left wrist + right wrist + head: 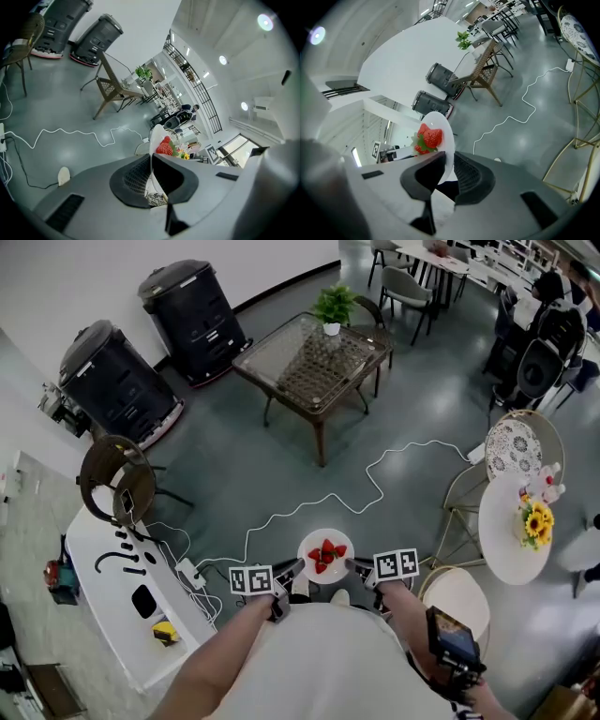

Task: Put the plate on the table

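A small white plate (325,570) carrying strawberries (325,553) hangs above the grey floor, just in front of the person's body. My left gripper (296,566) is shut on the plate's left rim and my right gripper (354,565) on its right rim. In the left gripper view the plate (156,136) stands edge-on between the jaws of the left gripper (151,171), the strawberries (164,146) behind it. The right gripper view has the plate (443,124) pinched in the right gripper (449,173), with the strawberries (428,138) on its face.
A round white table (506,540) with sunflowers (536,519) stands to the right, with gold-framed chairs (521,442) around it. A glass-topped wicker table (314,357) with a plant is ahead. A white bench (112,587) with tools lies to the left. A white cable (375,486) snakes over the floor.
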`<state>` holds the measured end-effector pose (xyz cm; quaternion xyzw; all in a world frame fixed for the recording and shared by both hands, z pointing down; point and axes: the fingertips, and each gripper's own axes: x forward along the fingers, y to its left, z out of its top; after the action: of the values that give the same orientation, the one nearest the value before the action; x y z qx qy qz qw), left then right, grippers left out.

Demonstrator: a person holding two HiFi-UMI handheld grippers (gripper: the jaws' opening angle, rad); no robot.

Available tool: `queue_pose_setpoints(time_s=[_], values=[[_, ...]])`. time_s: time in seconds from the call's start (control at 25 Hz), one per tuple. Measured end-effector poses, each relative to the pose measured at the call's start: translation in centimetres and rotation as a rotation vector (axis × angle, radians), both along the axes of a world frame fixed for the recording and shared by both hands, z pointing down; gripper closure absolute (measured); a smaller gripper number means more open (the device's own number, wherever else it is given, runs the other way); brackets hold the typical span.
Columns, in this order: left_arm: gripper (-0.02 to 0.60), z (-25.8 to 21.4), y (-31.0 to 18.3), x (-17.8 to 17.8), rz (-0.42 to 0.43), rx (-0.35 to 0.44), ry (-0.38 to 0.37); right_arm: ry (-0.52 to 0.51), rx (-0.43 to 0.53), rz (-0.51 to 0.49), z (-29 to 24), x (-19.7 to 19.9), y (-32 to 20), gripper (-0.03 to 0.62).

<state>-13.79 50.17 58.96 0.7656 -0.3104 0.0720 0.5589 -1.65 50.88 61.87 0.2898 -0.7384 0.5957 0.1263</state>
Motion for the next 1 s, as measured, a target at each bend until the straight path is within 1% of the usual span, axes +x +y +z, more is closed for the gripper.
queue_pose_setpoints(time_s=[0.48,0.76,1.0], values=[[0.571,-0.6,1.9,0.9,-0.065,0.01,0.011,-0.01,0.042,-0.038,-0.9,1.0,1.1,0.556],[0.571,-1.0,2.0,1.1,-0.062,0.018,-0.002,-0.023,0.042,-0.025,-1.1,1.2,1.4,0.556],[0.571,-0.1,1.7,1.5,-0.066,0.002,-0.005,-0.022,0.038,-0.013,-0.4,1.6,1.1,0.556]])
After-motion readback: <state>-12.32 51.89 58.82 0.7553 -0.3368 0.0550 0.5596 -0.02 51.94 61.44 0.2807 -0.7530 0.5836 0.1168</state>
